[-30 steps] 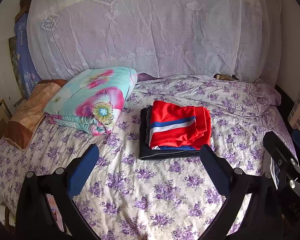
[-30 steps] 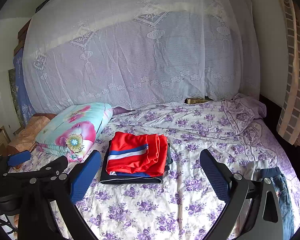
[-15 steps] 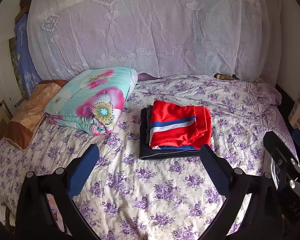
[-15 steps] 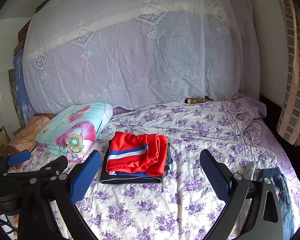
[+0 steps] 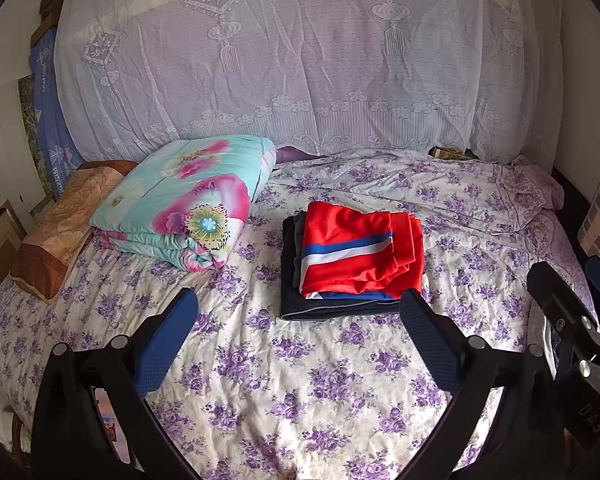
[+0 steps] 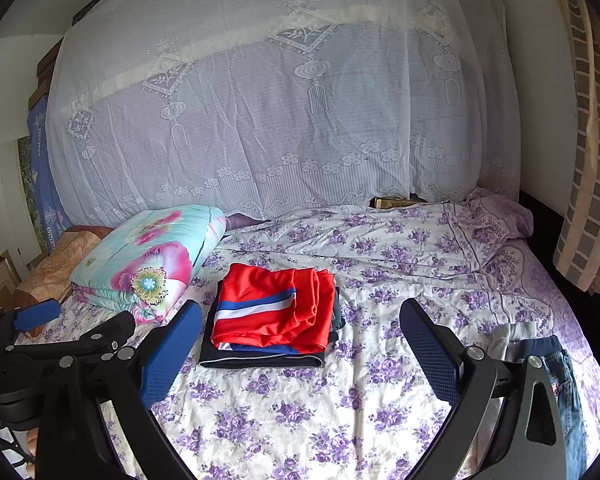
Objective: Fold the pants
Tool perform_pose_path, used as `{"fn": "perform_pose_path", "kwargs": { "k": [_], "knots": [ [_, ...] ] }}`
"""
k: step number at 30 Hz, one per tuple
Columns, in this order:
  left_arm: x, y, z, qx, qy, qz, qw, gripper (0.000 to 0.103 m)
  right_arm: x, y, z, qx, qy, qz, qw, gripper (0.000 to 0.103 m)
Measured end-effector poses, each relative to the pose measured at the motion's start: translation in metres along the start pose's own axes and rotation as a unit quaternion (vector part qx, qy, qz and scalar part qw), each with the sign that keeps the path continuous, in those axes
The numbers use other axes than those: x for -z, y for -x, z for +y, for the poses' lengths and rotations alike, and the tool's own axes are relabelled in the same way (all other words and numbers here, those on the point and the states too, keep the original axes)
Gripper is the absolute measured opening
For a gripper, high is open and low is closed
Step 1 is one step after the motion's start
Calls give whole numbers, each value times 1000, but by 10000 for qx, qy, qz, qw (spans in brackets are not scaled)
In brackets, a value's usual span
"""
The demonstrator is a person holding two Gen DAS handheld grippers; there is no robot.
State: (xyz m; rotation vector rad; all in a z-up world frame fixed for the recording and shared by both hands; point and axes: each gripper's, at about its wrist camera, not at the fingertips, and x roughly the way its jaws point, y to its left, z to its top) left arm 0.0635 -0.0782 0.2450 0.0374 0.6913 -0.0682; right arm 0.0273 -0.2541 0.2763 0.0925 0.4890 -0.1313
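Shiny red shorts [image 5: 360,250], folded rectangle, crinkled floral sheet [image 5: 300,380]

a bed [image 5: 300,380] in a purple-flowered sheet carries a folded floral quilt [image 5: 184,204] far left, a brown pillow [image 5: 60,232] beside it, a folded clothes stack [image 5: 352,260] mid-bed, and jeans [image 6: 556,372] near right

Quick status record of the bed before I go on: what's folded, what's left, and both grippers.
folded stack: red shorts on top of dark garment, mid-bed
unfolded: jeans, crumpled at the bed's right edge
quilt: folded, left of the stack
left gripper: jaws open, empty, above the sheet
right gripper: jaws open, empty
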Motion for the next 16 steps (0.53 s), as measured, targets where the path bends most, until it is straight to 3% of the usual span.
{"fn": "perform_pose_path", "kwargs": {
  "k": [16],
  "knots": [
    [2, 1, 6, 5, -25, 41, 10000, 98, 0, 0, -1, -11, 2, 10, 10000, 100]
  ]
}}
